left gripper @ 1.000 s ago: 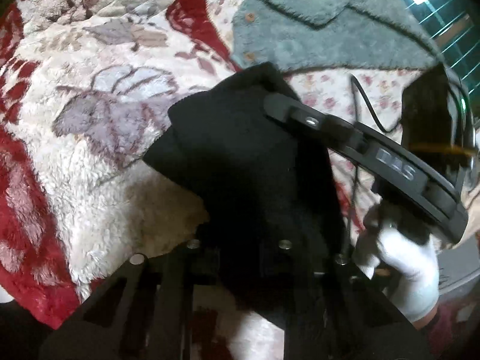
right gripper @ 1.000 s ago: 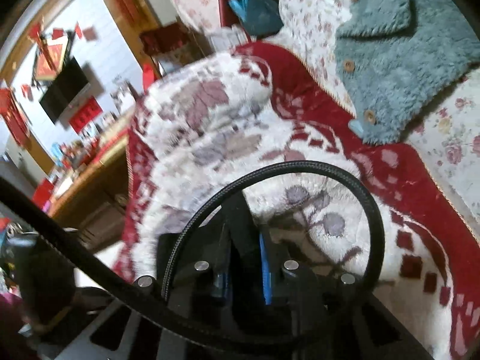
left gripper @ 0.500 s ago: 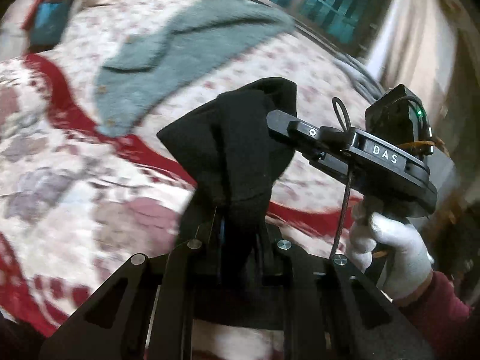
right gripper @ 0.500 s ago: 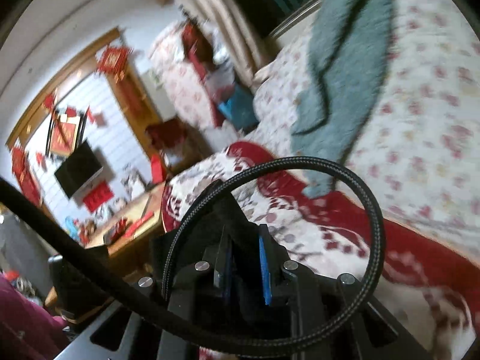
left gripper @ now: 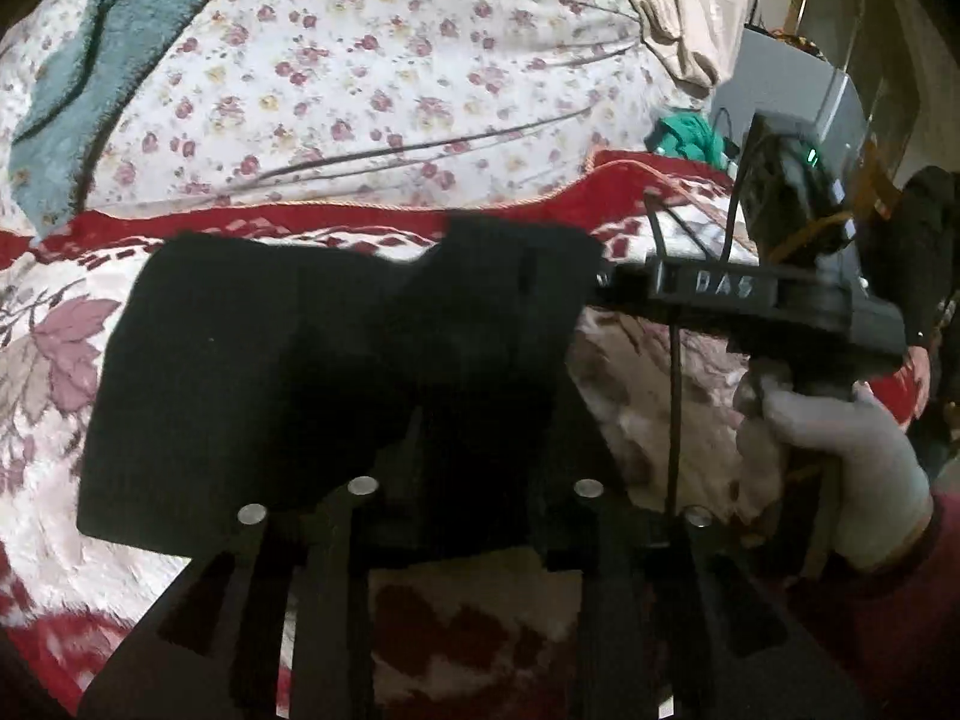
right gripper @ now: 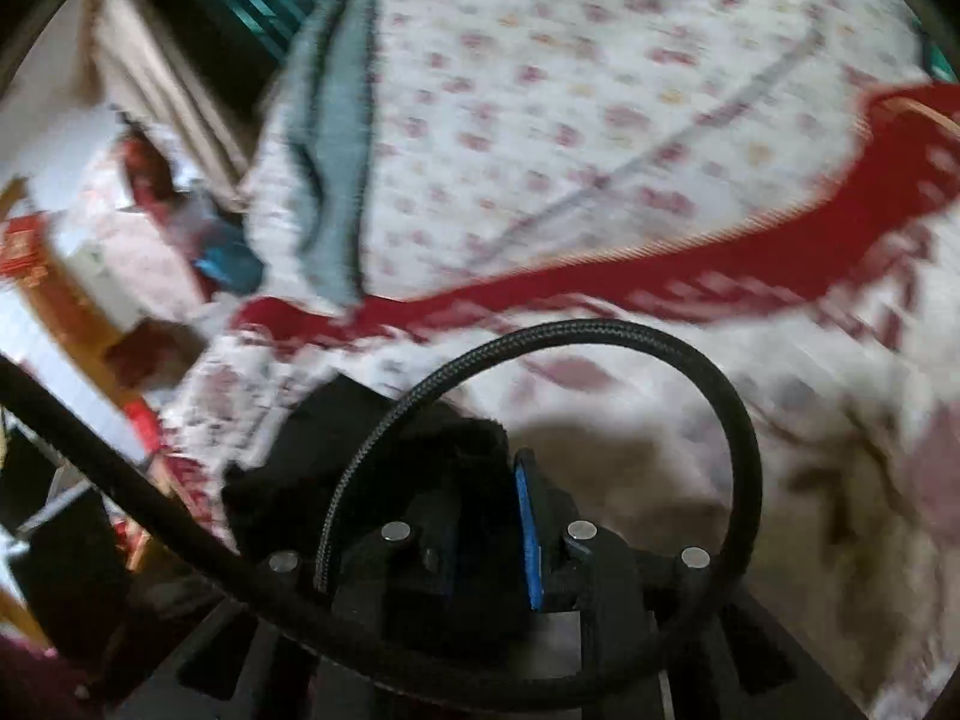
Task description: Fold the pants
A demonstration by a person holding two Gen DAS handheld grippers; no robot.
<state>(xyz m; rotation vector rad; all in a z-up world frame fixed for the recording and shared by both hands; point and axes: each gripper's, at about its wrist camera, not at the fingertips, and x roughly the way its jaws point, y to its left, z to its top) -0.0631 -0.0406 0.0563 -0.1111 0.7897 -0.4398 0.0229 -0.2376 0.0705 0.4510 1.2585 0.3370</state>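
The black pants (left gripper: 312, 360) hang in a bunched fold over the red and white fleece blanket (left gripper: 60, 372). My left gripper (left gripper: 474, 420) is shut on the pants; the cloth hides its fingertips. My right gripper (left gripper: 594, 285) comes in from the right in the left wrist view and is shut on the pants' right edge. In the right wrist view the black cloth (right gripper: 384, 450) sits between the jaws of my right gripper (right gripper: 480, 480), beside a blue finger pad (right gripper: 528, 534).
A floral sheet (left gripper: 390, 72) covers the bed beyond the blanket, with a teal fleece jacket (left gripper: 78, 96) at the far left. A white-gloved hand (left gripper: 840, 468) holds the right gripper. A black cable (right gripper: 660, 396) loops across the right wrist view. Furniture stands off the bed's left (right gripper: 90, 300).
Both grippers swung with the pants toward the blanket's far edge by the floral sheet. The pants now spread wider and lower over the blanket. Both stay shut on the cloth.
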